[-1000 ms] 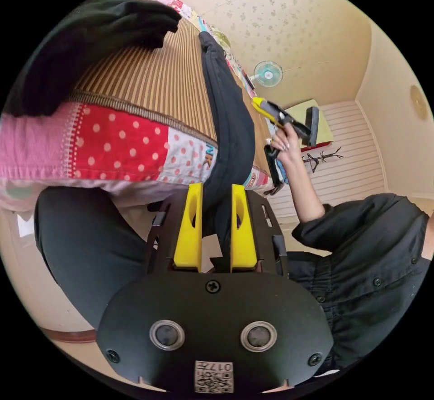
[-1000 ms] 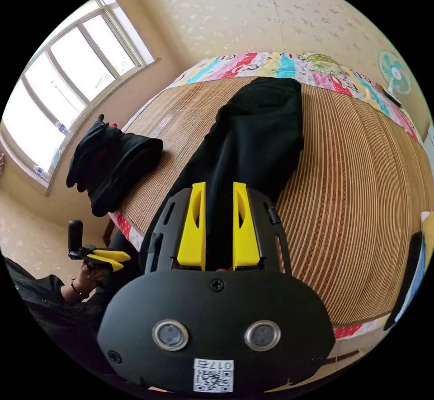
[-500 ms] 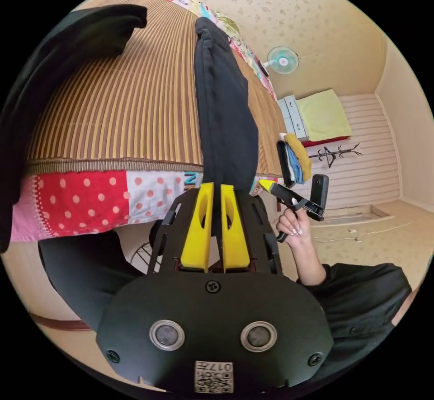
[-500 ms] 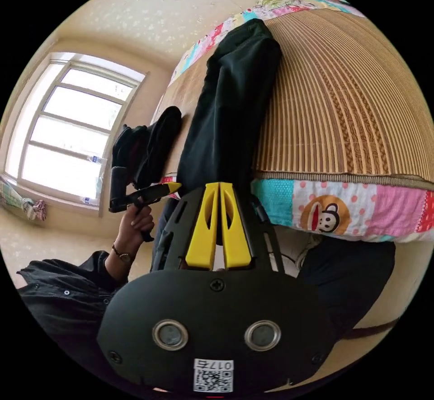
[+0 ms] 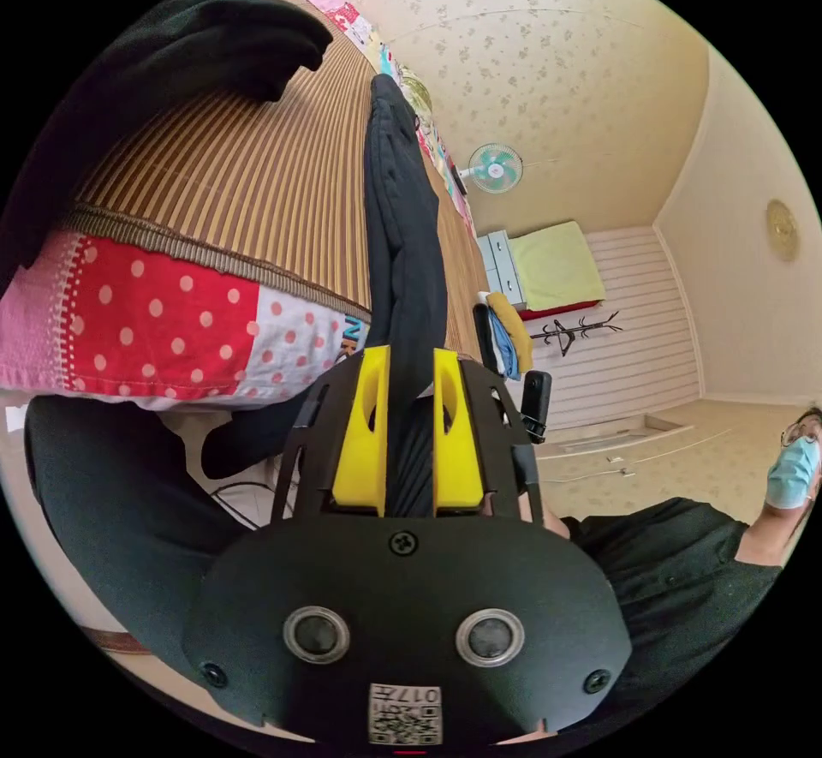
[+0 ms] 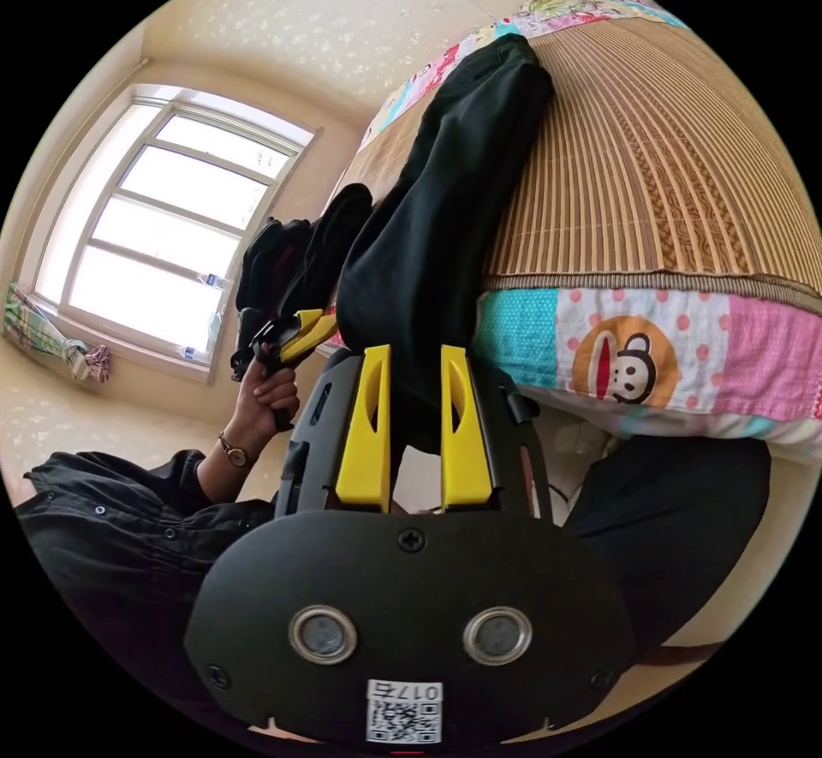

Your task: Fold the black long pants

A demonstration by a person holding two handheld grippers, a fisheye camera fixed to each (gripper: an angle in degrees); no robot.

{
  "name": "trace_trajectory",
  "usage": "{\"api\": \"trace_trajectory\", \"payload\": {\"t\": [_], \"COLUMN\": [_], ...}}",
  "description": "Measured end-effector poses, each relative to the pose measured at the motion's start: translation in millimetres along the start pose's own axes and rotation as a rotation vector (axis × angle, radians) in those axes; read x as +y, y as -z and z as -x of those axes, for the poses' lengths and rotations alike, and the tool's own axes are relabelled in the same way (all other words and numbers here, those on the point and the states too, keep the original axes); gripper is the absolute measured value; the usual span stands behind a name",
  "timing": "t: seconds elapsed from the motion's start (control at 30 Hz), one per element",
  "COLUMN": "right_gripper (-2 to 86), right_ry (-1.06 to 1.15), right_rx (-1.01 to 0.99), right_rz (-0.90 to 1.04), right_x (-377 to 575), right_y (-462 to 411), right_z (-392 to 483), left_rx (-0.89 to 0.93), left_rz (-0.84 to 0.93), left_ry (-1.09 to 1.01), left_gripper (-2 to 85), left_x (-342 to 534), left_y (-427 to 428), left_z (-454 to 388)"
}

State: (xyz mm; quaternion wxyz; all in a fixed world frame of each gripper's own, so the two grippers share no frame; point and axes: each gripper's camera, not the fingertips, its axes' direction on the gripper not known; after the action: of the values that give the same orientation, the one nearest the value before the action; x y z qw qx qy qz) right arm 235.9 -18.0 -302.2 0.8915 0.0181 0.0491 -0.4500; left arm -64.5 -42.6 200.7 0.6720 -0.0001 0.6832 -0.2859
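The black long pants [image 5: 402, 235] lie lengthwise on the woven bed mat [image 5: 257, 167], and one end hangs over the bed's edge. In the left gripper view that end runs down between the yellow jaws of my left gripper [image 5: 409, 351], which stand apart, open. In the right gripper view the pants [image 6: 445, 193] drop between the jaws of my right gripper [image 6: 415, 349], also open, with pale floor showing in the gap below the cloth. A hand holds the left gripper [image 6: 321, 328] beside the pants' edge.
A pile of dark clothes [image 5: 171, 38] sits on the mat near the window [image 6: 163, 227]. The patchwork quilt [image 6: 625, 364] hangs over the bed's side. The person's black shirt [image 5: 685, 552] and dark legs [image 6: 676, 518] are close. A fan [image 5: 495, 167] and a coat rack [image 5: 569, 331] stand beyond.
Half a second ago both grippers' jaws were nearly together on the pants' end; now both pairs stand wider apart. Both cameras have shifted slightly.
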Motion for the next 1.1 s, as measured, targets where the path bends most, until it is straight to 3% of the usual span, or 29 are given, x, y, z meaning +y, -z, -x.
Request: {"api": "trace_trajectory", "payload": {"t": [0.13,0.27,0.43,0.5,0.53,0.6,0.7,0.8,0.97,1.1], "right_gripper": [8.4,3.9,2.0,1.8,1.8,1.8,1.8,1.7,2.3,5.8], "right_ry": [0.008,0.015,0.238,0.292,0.291,0.267,0.158,0.121,0.078,-0.003], "right_rx": [-0.07,-0.013,-0.339,-0.359,-0.339,-0.209,0.149,0.181,0.021,0.037], "right_rz": [0.056,0.113,-0.035,-0.081,-0.084,-0.005,0.287,0.292,0.245,0.181], "right_x": [-16.2,-35.3,-54.1,-54.0,-52.7,-50.6,-44.0,-39.0,-45.2,-53.5], "right_y": [-34.6,-46.9,33.7,57.4,60.8,40.6,-35.6,-51.8,-46.5,-38.1], "right_z": [2.4,6.8,43.3,52.0,53.7,51.1,31.9,28.5,18.0,3.9], "left_rx": [-0.055,-0.096,0.256,0.431,0.433,0.167,-0.141,-0.113,-0.091,-0.12], "left_rz": [0.021,0.193,0.106,0.083,0.109,0.248,0.361,0.304,0.127,0.129], "left_ry": [-0.017,0.015,-0.205,-0.196,-0.19,-0.125,0.0,0.015,-0.053,-0.103], "left_gripper": [9.0,3.3,0.4,-0.1,-0.2,-0.4,-0.6,-0.1,5.2,7.7], "left_x": [-9.1,-27.2,-35.1,-38.5,-39.2,-36.9,-22.1,-9.9,-9.4,-21.5], "left_y": [-8.0,-32.9,-4.3,-0.3,-4.7,-32.7,-65.7,-65.5,-45.2,-57.4], "left_z": [-11.3,-14.0,-50.4,-40.1,-36.7,-16.4,11.1,12.1,-4.6,-16.7]}}
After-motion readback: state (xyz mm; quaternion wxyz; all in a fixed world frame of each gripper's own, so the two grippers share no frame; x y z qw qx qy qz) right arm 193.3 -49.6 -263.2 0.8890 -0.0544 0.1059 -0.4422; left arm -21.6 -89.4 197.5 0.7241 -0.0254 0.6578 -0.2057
